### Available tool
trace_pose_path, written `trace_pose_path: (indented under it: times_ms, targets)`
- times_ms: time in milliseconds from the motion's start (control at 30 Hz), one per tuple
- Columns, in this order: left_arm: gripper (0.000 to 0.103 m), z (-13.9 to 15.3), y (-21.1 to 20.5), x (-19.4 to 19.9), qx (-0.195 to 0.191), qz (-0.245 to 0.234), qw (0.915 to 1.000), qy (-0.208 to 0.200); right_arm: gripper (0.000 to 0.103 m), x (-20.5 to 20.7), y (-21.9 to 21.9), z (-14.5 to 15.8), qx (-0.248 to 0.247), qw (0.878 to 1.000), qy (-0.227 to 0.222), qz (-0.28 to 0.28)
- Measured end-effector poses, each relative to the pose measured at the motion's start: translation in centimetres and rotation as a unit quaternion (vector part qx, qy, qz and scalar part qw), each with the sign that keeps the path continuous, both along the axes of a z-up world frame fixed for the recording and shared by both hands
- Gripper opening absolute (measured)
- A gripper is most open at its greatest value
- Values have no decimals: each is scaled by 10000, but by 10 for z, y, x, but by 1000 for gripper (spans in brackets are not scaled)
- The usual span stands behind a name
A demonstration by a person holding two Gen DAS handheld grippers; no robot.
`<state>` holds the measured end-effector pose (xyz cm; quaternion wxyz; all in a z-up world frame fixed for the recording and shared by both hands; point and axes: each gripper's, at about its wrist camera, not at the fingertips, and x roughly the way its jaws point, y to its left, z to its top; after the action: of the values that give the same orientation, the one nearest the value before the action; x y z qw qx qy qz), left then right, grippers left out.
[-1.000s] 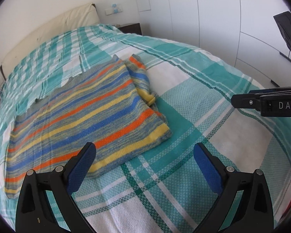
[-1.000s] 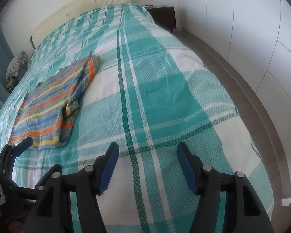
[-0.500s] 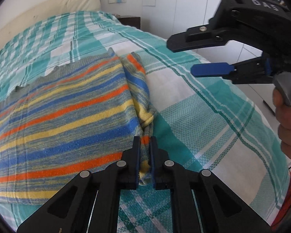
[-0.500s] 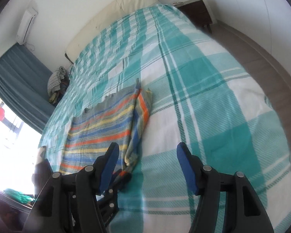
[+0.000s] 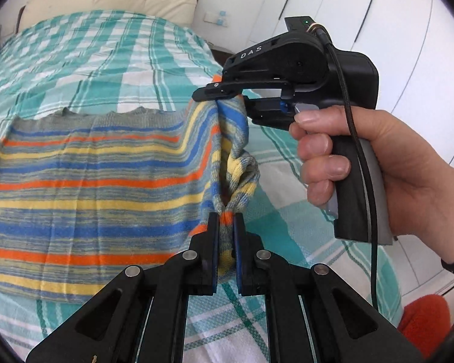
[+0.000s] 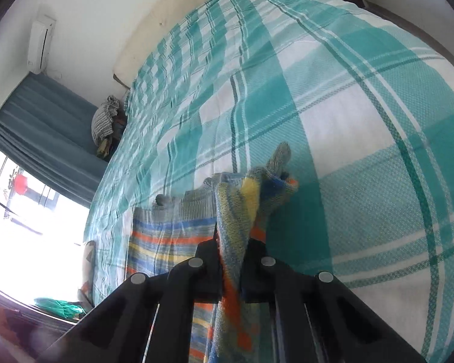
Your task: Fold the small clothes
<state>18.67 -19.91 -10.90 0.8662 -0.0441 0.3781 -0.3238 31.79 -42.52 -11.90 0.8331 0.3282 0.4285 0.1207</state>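
A striped knit sweater (image 5: pixel 90 187) in blue, orange, yellow and grey lies flat on the bed, its right side folded over. My left gripper (image 5: pixel 226 220) is shut on the near right corner of the sweater. My right gripper (image 5: pixel 227 98) is shut on the far right corner and lifts that edge off the bed. In the right wrist view the right gripper (image 6: pixel 231 257) pinches bunched sweater fabric (image 6: pixel 242 211), with the rest of the sweater (image 6: pixel 166 242) lying flat to the left.
The bed has a teal and white checked cover (image 5: pixel 106 60) and a cream headboard (image 5: pixel 106 0). White wardrobes (image 5: pixel 408 30) stand to the right. A curtain (image 6: pixel 45 127), a window and a pile of clothes (image 6: pixel 106 121) are beyond the bed's left side.
The left gripper closed on the sweater's near right corner. The right gripper came over, closed on the far right corner, and both lift that edge.
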Motion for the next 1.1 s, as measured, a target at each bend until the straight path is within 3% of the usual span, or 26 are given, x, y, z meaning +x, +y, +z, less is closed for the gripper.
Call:
trace_pose_path:
  times_ms: [133,233,500,567,600,633,667,700,767,800,933,1033,1100]
  targets:
    - [6,12,62,13,-387,555,9977,78,8,22,61,31,-72,9988,-169,449]
    - [6,8,114,25,-562,1059,9925,233,8,45,113,38,-218,9966,-167,774]
    - [6,-36,215,61,-656,2150,9707,852,8,93,240,3,-392,9899,97,1359]
    - [8,-50,231,67,-727,2294,9638,1149,17,102,264,-11,-380,9883,196,1461]
    - [9,-55,238,67,-809,2357,9602,1265,30,106,275,-16,-314,9879,259,1493]
    - [11,-56,244,64,-890,2347,9591,1306,41,108,281,-21,-182,9876,314,1529]
    - [11,-55,246,62,-891,2335,9598,1282,59,108,284,-23,-55,9879,323,1517]
    - [12,-51,248,58,-840,2334,9611,1216,62,105,285,-21,79,9887,238,1475]
    - [22,-44,249,52,-794,2242,9652,1092,62,96,279,-11,233,9892,-20,1448]
    - [34,-39,250,48,-780,2190,9672,1024,62,90,272,-5,143,9897,-126,1419]
    - [62,-22,241,32,-551,2035,9758,583,62,51,242,21,-996,9822,-506,1507]
    - [64,-21,232,37,-373,2007,9777,493,61,5,224,24,-1862,9674,-708,1564]
    - [62,-29,222,49,-103,2104,9757,602,49,-28,219,18,-2022,9605,-820,1728]
